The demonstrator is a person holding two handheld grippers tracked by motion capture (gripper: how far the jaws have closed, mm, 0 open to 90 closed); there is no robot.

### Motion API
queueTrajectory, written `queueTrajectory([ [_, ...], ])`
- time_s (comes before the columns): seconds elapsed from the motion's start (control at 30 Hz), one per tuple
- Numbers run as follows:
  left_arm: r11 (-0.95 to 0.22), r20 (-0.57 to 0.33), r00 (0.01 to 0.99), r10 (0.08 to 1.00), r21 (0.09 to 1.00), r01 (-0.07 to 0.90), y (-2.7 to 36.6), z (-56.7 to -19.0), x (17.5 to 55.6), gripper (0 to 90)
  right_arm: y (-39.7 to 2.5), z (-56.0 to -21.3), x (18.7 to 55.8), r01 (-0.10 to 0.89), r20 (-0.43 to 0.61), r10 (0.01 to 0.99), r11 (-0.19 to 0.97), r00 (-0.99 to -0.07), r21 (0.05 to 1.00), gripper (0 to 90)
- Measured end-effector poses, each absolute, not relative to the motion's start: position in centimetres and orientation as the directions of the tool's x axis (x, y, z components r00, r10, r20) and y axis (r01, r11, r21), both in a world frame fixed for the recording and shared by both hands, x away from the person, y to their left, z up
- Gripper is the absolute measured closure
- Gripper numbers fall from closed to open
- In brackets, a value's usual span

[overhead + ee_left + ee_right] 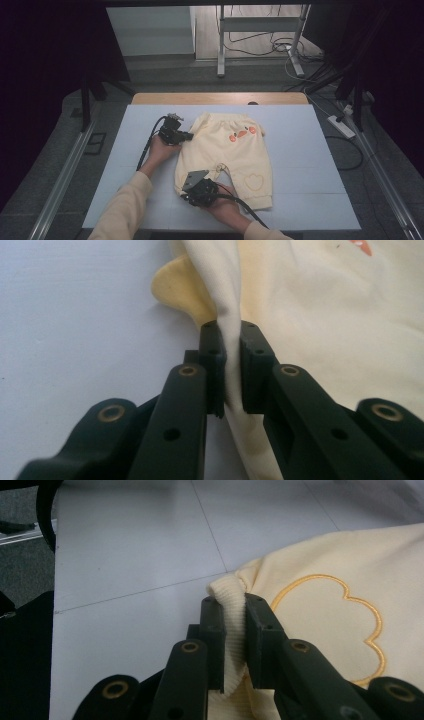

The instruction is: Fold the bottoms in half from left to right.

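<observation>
Pale yellow baby pants (235, 150) lie flat on the white table (310, 200), with orange fruit prints near the waist and a stitched heart on one leg. My left gripper (190, 135) is at the waist's left edge, shut on a fold of the pants (325, 315); the fabric runs up between the jaws of the left gripper (231, 355). My right gripper (186, 194) is at the near left leg end. In the right gripper view, the right gripper (232, 625) is shut on the ribbed cuff (229, 592), beside a stitched outline (350, 615).
A wooden strip (220, 98) borders the table's far edge. Metal rails run along both sides of the table. On the floor, a power strip (341, 126) and cables lie at the right, and a stand's legs (220, 45) rise behind. White tabletop (75, 315) spreads left of the pants.
</observation>
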State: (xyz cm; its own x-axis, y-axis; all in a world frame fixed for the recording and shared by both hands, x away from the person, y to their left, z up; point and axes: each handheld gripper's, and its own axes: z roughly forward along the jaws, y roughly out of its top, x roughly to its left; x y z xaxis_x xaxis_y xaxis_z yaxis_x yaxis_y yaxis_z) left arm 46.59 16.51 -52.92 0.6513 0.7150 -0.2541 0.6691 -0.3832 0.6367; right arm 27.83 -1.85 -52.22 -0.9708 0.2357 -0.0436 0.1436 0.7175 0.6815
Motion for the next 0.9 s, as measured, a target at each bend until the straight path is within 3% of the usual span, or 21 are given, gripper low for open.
queueTrajectory([
  [0.9,-0.305,-0.332,0.675,0.659,0.702,0.643,18.0,-49.5,45.7,84.5,-1.9,-50.2,27.5,0.131,-0.033,0.219,0.687,-0.975,0.714,81.3],
])
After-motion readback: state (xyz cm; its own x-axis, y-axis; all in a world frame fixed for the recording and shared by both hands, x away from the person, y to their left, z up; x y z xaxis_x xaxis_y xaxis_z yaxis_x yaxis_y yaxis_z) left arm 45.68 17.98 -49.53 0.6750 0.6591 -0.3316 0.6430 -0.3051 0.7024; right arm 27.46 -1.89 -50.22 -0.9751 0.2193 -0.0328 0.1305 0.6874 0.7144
